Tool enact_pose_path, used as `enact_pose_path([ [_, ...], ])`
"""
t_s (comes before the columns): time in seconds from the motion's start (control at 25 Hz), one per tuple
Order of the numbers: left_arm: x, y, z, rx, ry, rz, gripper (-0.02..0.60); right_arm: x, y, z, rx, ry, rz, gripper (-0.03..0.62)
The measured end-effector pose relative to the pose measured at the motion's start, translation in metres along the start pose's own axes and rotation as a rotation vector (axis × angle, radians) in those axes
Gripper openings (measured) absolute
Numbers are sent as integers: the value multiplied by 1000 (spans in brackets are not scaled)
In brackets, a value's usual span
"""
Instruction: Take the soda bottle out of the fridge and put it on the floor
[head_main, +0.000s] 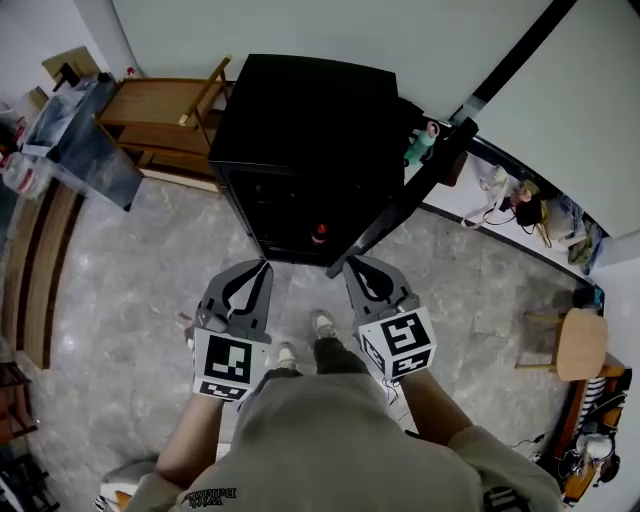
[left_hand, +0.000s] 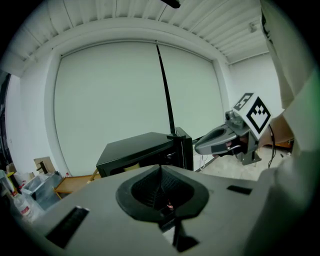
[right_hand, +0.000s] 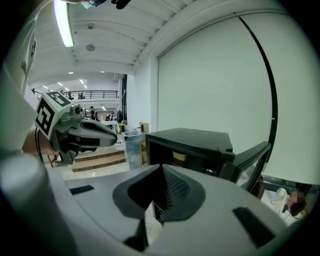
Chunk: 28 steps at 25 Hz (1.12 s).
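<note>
**Closed and empty before the open fridge**

Held side by side above the floor (head_main: 150, 290): left gripper (head_main: 264, 266) and right gripper (head_main: 353, 263), jaws pressed together, gripping nothing. Inside the black fridge (head_main: 300, 120), door (head_main: 410, 195) swung open: seemingly the soda bottle (head_main: 319, 235), red-capped, apart from both.

The fridge (head_main: 300, 110) is left open at its front; its door (head_main: 405, 200) is swung out at the fridge's right, and that side is barred by it. Bare floor (head_main: 160, 300) before the fridge is left free for passage. Wooden furniture (head_main: 165, 115) is set close at the fridge's left.
</note>
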<state>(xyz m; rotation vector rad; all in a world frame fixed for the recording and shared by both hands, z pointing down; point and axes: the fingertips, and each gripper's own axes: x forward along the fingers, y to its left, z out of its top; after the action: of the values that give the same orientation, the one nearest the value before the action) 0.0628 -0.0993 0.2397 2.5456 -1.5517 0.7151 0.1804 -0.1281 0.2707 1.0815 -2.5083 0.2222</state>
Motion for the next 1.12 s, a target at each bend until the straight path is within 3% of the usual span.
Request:
enact_pose_path([
  [0.16, 30, 9, -4, -36, 35, 32, 11, 41, -25, -26, -65, 61, 61, 9],
  [0.28, 47, 12, -13, -61, 63, 65, 12, 65, -37, -50, -94, 119, 108, 54],
  [0.48, 78, 21, -39, -101, 100, 102, 11, 113, -33, -83, -102, 185, 149, 113],
  [0.72, 104, 26, -63, -118, 129, 125, 11, 161, -37, -129, -50, 259, 107, 158],
  [1.12, 143, 40, -110, -150, 185, 139, 11, 231, -63, -196, -49, 360, -7, 163],
])
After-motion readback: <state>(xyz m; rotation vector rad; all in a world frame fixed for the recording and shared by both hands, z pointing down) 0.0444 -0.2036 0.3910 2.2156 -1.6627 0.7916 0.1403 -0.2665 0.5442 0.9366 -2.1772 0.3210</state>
